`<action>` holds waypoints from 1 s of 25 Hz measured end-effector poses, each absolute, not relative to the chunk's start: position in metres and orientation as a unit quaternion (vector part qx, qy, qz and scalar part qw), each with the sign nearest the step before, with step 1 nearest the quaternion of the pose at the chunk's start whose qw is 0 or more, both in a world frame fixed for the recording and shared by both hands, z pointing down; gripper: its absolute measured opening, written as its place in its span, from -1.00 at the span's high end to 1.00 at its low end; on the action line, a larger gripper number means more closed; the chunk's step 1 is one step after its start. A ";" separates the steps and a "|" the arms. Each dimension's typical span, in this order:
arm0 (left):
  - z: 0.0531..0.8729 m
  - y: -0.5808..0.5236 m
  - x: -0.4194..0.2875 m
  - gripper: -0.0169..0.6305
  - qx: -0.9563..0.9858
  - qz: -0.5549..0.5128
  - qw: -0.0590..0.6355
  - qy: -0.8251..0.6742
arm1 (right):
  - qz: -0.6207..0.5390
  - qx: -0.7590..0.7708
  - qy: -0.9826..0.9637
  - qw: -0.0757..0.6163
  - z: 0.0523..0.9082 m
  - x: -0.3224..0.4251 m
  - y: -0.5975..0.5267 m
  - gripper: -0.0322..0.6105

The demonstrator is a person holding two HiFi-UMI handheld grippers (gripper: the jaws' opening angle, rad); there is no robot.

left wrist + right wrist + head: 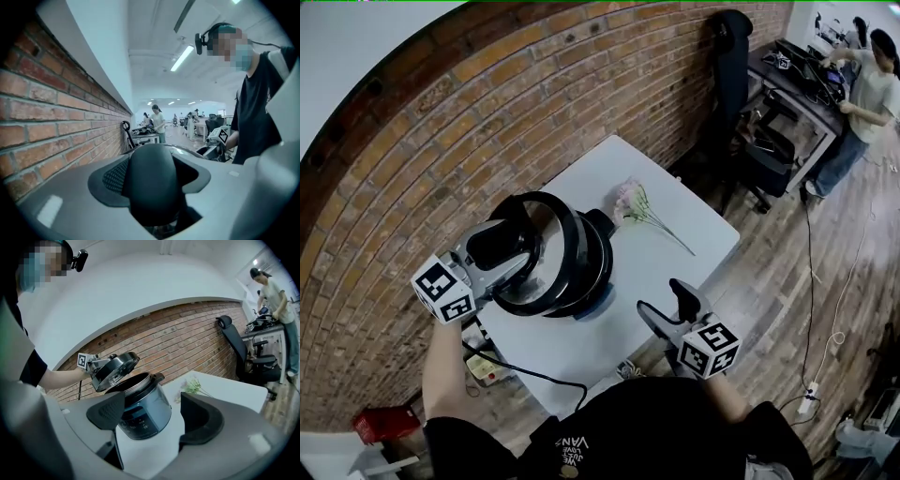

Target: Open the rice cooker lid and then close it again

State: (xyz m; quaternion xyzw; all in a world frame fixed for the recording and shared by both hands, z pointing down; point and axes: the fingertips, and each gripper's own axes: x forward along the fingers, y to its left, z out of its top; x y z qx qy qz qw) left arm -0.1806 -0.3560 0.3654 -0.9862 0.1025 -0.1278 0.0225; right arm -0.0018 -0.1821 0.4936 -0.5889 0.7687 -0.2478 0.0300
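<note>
A red brick wall [534, 94] runs behind the white counter [675, 267], with plain white wall [356, 47] above it. The floor [825, 281] is wood planking; a white power strip [811, 395] and a red box [378, 424] lie on it. A black office chair [733, 84] stands against the bricks, near a dark desk [792, 89] where a person [870, 98] stands. Strip lights [183, 58] run along the white ceiling.
</note>
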 end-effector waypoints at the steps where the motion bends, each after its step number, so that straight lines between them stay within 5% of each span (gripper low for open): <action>1: 0.362 -0.356 -0.187 0.09 -0.985 -0.119 0.019 0.122 | -0.245 -0.584 0.774 0.030 0.491 -0.001 -0.183 -0.23; 16: 0.349 -0.276 -0.334 0.09 -0.862 0.172 -0.152 0.453 | -0.230 -0.487 0.843 0.021 0.466 0.018 -0.168 -0.23; 25: 0.373 -0.161 -0.335 0.09 -0.781 0.323 -0.206 0.492 | -0.220 -0.433 0.874 0.026 0.453 0.033 -0.139 -0.23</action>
